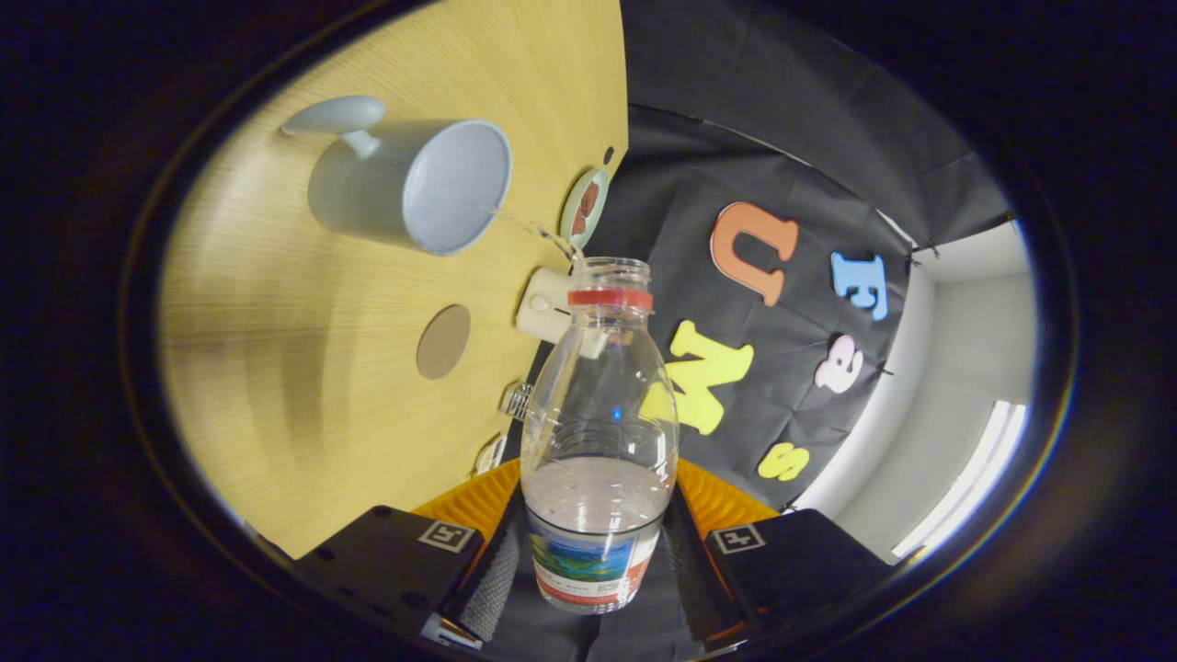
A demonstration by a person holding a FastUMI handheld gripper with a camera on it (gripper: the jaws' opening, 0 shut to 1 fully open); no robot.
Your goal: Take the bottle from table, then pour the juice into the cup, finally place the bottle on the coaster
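A clear plastic bottle (599, 414) with a red neck ring and no cap sits between my fingers, and my gripper (593, 552) is shut on its labelled lower part. Clear liquid fills the part of the bottle near the fingers. The view is rolled, so the wooden table (303, 414) stands on the left. A grey mug (409, 184) sits on it beyond the bottle's mouth, its opening turned toward me. A thin clear thread runs from the bottle's mouth to the mug's rim. A round brown coaster (443, 342) lies on the table between the mug and my fingers.
A small white device (542, 305) lies at the table's edge beside the bottle neck. A small dish (584, 207) holding something reddish sits further along that edge. Two small clear items (517, 400) rest on the edge nearer my fingers. Black cloth wall stands behind.
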